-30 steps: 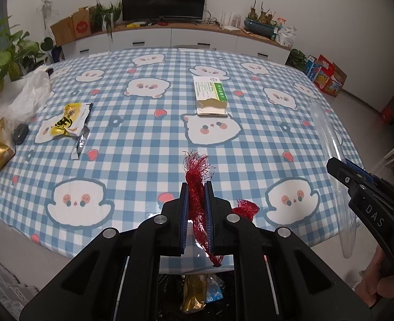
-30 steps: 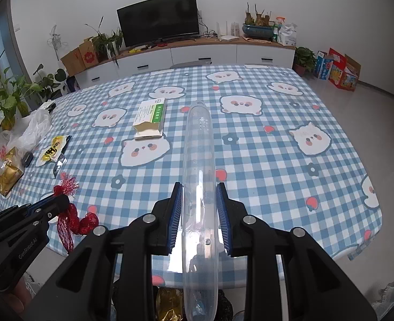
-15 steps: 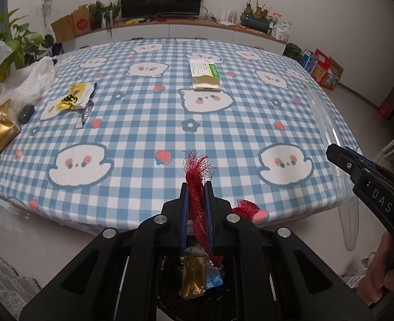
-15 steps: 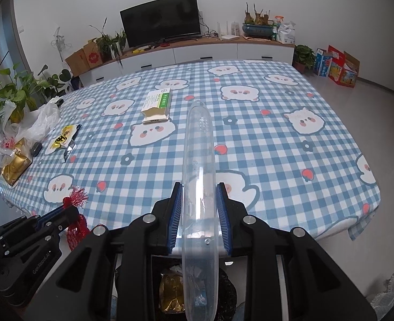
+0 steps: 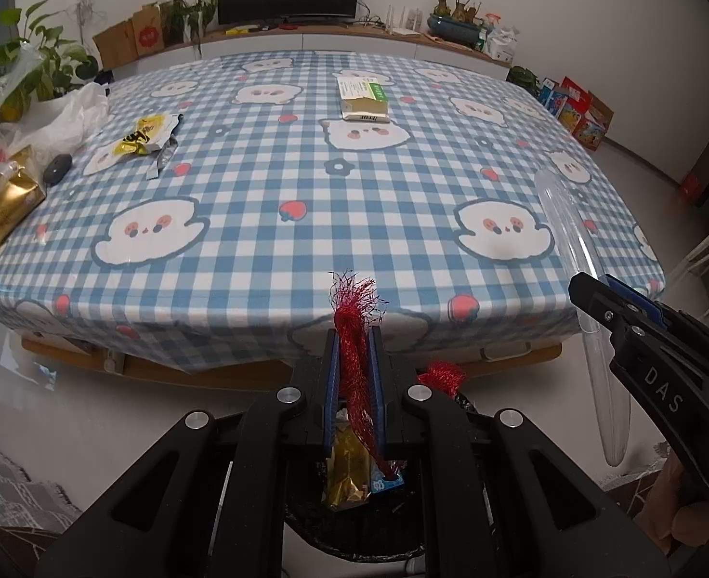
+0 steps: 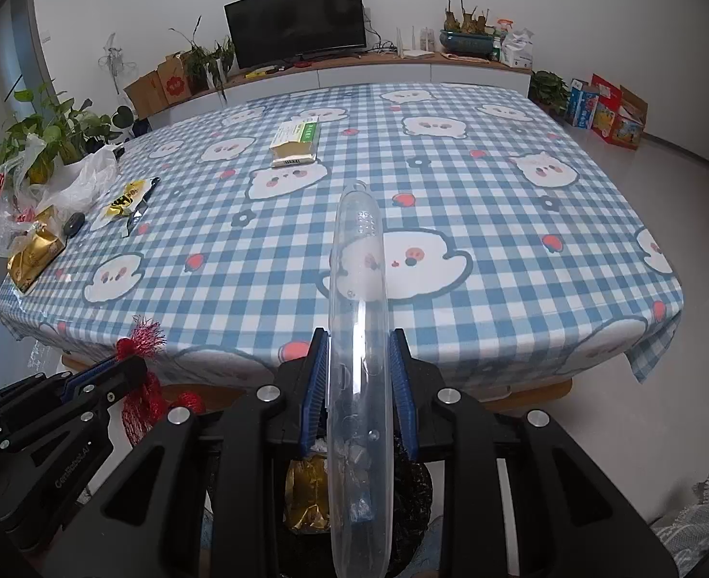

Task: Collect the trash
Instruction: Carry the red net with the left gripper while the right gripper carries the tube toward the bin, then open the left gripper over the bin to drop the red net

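My left gripper [image 5: 353,337] is shut on a red mesh net [image 5: 354,318], held off the table's near edge above a black-lined trash bin [image 5: 354,534] on the floor. The bin holds a gold wrapper [image 5: 347,474] and a blue packet. My right gripper [image 6: 358,342] is shut on a long clear plastic tube [image 6: 357,289], also above the bin [image 6: 410,481]. The right gripper and tube [image 5: 566,221] show at the right of the left wrist view. The left gripper with the net [image 6: 140,337] shows at the lower left of the right wrist view.
The table [image 5: 258,183] has a blue checked cloth. On it lie a green-and-white box [image 5: 361,98], a yellow snack wrapper [image 5: 145,137], a gold bag [image 5: 3,209], a white plastic bag [image 5: 65,120] and a small dark object [image 5: 57,169]. Plants stand at the left.
Both grippers have drawn back from over the table past its near edge and now hang over the bin. Each still holds its item.
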A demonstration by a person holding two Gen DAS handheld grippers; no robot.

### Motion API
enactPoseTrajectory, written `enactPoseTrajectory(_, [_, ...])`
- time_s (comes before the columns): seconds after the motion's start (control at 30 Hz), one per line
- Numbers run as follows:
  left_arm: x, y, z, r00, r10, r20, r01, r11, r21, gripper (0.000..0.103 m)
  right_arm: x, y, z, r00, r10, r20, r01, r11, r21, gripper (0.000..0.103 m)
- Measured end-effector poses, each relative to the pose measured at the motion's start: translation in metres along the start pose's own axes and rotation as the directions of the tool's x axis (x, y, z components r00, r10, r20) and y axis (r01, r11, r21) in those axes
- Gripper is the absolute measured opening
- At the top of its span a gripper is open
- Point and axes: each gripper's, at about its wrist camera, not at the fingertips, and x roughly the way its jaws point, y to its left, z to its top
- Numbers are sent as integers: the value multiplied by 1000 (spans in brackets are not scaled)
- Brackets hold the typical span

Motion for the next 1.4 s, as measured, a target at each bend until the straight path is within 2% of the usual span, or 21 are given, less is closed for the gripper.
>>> enactPoseTrajectory(0.63, [25, -7, -77, 997, 15, -70, -15, 1000, 1, 11, 11, 3, -73, 998, -13, -63, 13, 1000, 14, 25])
enactPoseTrajectory(0.9, [46, 9, -91, 996, 50, -77, -52, 998, -19, 11, 29, 3, -100, 996, -34, -85, 33, 999, -18, 25])
enactPoseTrajectory(1.4, [75, 9, -105, 996, 40, -84, -40, 999, -5, 11, 49, -8, -121, 995, -40, -96, 40, 999, 1, 25])
